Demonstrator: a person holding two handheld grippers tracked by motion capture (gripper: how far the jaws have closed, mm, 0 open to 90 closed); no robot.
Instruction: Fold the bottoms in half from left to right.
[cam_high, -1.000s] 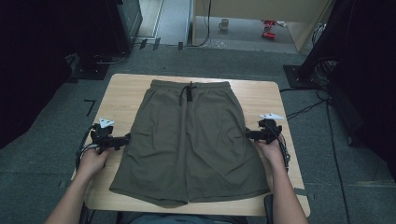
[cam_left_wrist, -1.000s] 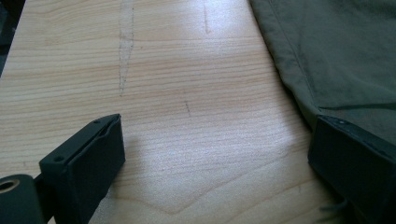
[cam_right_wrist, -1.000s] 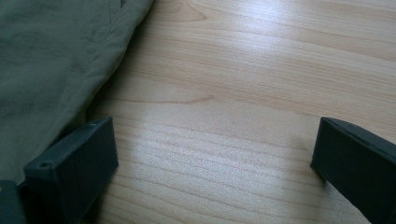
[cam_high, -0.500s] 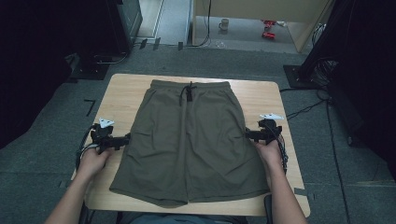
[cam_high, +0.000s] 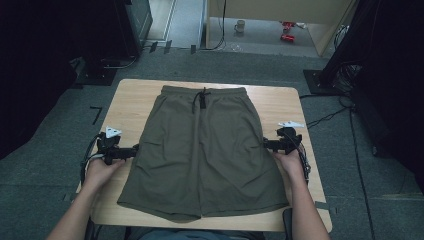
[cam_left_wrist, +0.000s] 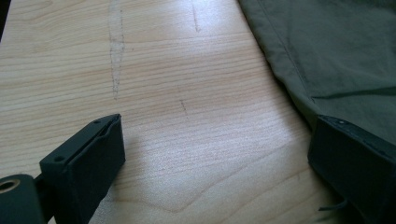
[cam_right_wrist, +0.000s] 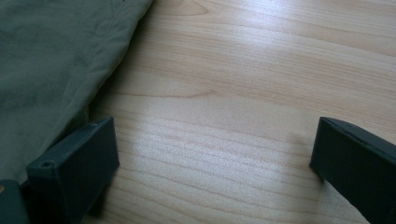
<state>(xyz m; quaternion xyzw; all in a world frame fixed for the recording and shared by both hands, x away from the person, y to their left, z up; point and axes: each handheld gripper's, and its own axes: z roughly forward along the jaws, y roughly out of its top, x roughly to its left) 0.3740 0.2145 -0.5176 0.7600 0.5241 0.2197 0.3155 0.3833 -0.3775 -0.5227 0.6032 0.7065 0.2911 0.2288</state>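
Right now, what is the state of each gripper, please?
Left gripper: open, holding nothing, beside the shorts.
Right gripper: open, holding nothing, at the shorts' other side edge.

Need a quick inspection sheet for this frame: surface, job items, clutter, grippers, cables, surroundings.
Surface: light wooden table, grain and a few faint marks in the left gripper view.
Job's things: olive shorts spread flat, waistband and drawstring at the far edge, legs toward the person.
Clutter: nothing seen on the table.
Grippers: left gripper at the shorts' left edge, right gripper at the right edge; both jaws wide open, holding nothing, one jaw of each beside the fabric edge.
Cables: one trails from each gripper; more run across the floor at right.
Surroundings: grey carpet, dark equipment at both sides, a mug and red items on the far floor.
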